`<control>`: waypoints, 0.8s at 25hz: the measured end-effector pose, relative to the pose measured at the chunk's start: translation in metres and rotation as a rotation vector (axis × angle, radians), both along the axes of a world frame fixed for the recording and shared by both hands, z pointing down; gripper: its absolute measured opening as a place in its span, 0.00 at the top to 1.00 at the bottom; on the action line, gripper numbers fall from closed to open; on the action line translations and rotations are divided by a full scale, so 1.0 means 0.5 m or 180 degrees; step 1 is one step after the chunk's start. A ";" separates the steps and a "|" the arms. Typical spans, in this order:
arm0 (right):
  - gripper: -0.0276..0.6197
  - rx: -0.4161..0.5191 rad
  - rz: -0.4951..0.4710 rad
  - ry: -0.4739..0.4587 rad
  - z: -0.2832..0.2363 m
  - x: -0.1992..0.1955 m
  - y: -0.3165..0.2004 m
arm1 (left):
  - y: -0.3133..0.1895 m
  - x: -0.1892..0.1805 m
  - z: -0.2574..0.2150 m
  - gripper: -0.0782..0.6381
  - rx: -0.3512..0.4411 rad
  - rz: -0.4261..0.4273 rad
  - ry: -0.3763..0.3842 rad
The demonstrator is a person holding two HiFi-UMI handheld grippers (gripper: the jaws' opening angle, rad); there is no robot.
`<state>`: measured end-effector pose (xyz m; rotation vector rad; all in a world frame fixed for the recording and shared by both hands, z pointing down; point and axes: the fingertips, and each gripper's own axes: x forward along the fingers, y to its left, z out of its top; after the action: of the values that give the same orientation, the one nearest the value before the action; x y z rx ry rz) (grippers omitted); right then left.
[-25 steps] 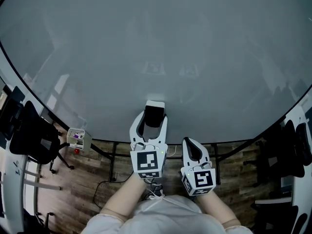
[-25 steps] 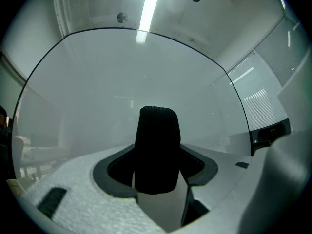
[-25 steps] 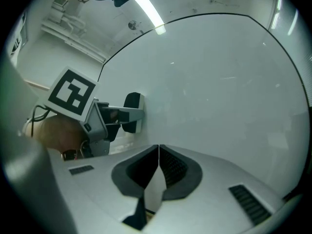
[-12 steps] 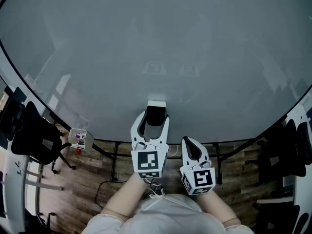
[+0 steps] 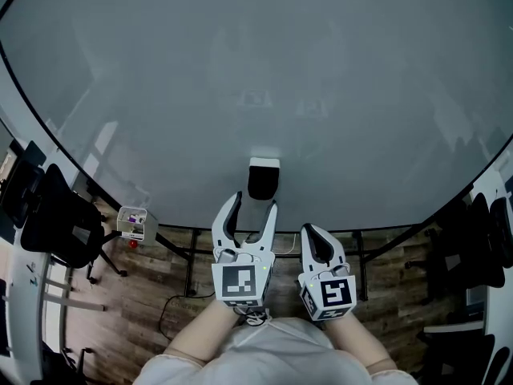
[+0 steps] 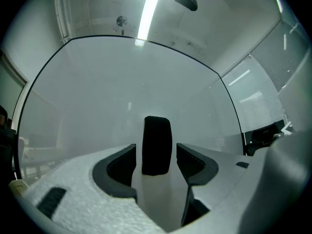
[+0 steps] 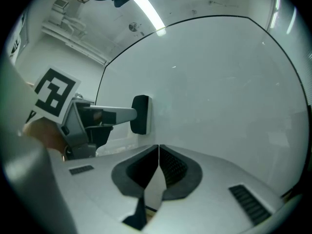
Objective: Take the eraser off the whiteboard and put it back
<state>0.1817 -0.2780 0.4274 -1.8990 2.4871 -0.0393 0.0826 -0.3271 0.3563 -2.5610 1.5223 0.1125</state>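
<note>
The eraser (image 5: 264, 179), black with a white back, sticks to the lower middle of the big whiteboard (image 5: 256, 79). My left gripper (image 5: 252, 205) is open just below it, its fingertips level with the eraser's lower edge and not gripping it. In the left gripper view the eraser (image 6: 156, 145) stands on the board ahead of the spread jaws of the left gripper (image 6: 156, 154). The right gripper view shows the eraser (image 7: 141, 114) side-on against the board, with the left gripper's finger (image 7: 114, 115) reaching to it. My right gripper (image 5: 313, 237) (image 7: 159, 149) is shut and empty, to the right.
Black office chairs stand at the left (image 5: 56, 219) and the right (image 5: 481, 247) of the board. A small box of items (image 5: 133, 223) hangs near the board's lower left edge. Black stand legs (image 5: 188, 263) and a cable lie on the wooden floor (image 5: 144, 311).
My left gripper has drawn back from the eraser, whose sides its jaws flanked before. The eraser stays on the board. The right gripper has hardly moved.
</note>
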 end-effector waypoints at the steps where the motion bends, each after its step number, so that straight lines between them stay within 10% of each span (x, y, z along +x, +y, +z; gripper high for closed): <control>1: 0.91 -0.0005 0.0001 -0.0002 0.002 -0.002 0.003 | 0.010 -0.006 0.008 0.51 -0.0018 0.0001 -0.0005; 10: 0.91 -0.0063 -0.0031 0.0011 0.019 -0.032 0.026 | 0.063 -0.056 0.111 0.82 -0.0234 -0.0067 -0.0120; 20: 0.91 -0.0082 -0.0059 0.0012 0.030 -0.054 0.046 | 0.091 -0.038 0.156 0.87 -0.0424 0.0044 -0.0184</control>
<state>0.1547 -0.2551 0.4424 -1.8876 2.5189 -0.0684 0.0639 -0.2814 0.4345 -2.6515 1.5406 -0.0630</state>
